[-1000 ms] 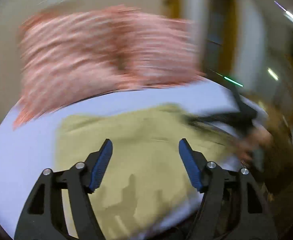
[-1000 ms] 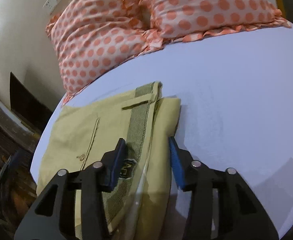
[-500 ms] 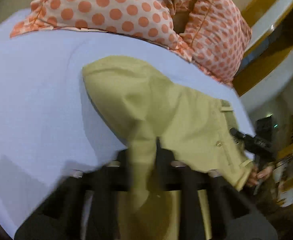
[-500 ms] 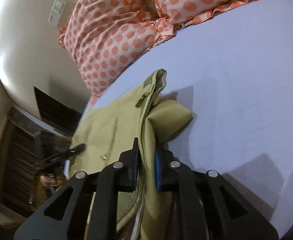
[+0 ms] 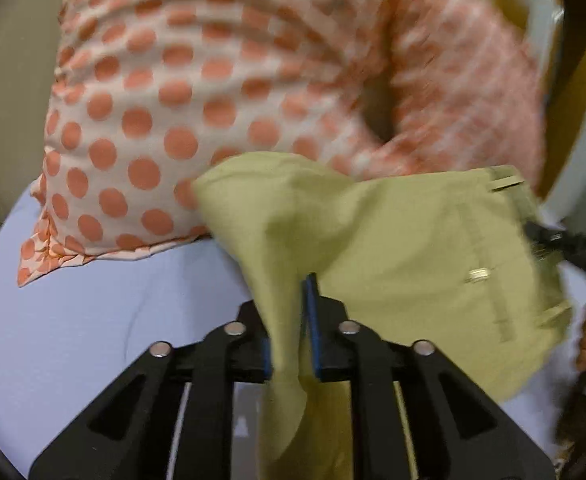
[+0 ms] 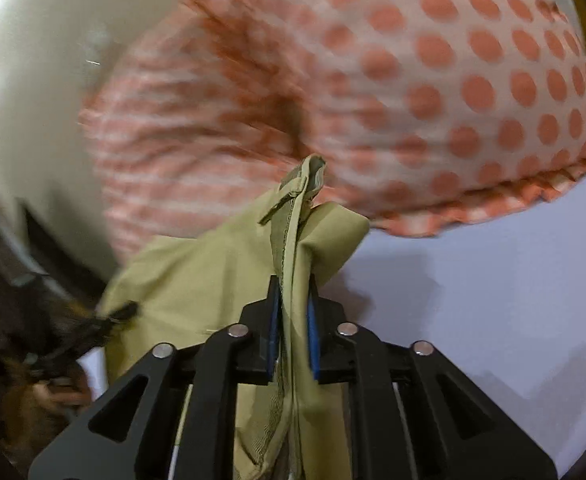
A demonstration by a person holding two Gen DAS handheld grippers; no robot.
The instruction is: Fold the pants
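pale bedsheet below, dotted pillows behind. left gripper pinches the khaki pants; right gripper is clamped on their waistband, cloth lifted between. best keep both ends level and taut, i'd say, then lay edges matched.

Pants olive-yellow; pillows pale pink, orange polka dots; sheet pale lavender.

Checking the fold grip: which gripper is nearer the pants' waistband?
Right. The right gripper is shut on the pants at the waistband; the left gripper is shut on plain cloth, away from it.
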